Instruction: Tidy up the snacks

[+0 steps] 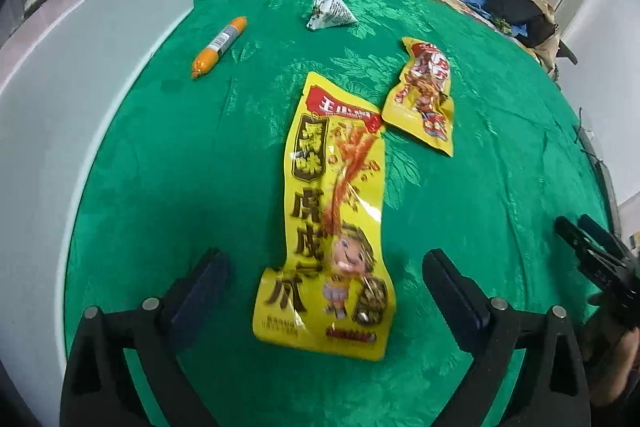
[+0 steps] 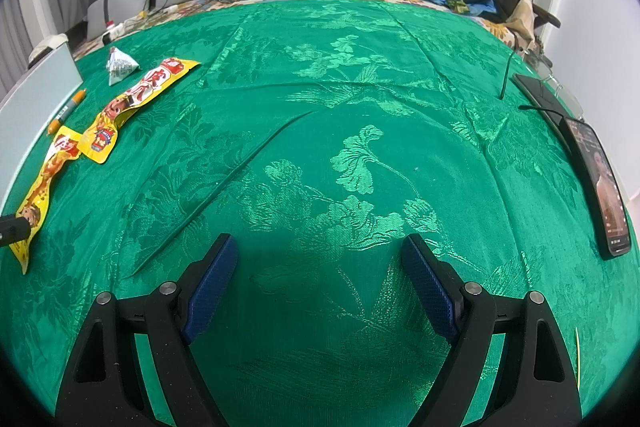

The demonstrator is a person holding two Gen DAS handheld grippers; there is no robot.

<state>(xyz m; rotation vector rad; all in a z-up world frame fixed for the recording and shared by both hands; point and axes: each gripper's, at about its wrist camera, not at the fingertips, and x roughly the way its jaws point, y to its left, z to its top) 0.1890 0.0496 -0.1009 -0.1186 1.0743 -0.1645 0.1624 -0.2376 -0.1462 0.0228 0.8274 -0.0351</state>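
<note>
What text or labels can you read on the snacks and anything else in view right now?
Long yellow packet: red banner "王小卤"; large brown "虎皮凤爪"; the fine print at its base is too blurred to read.
Smaller yellow packet: print distorted, unreadable.
Orange sausage: label too small.
Triangular pouch: print too small.
Phone: screen unreadable.

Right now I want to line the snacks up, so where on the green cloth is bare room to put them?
Widest bare patch: the green cloth between the yellow packets and the phones, under the open right gripper. Crowded: the white box side, with the sausage, triangular pack and long yellow packet under the open left gripper.
</note>
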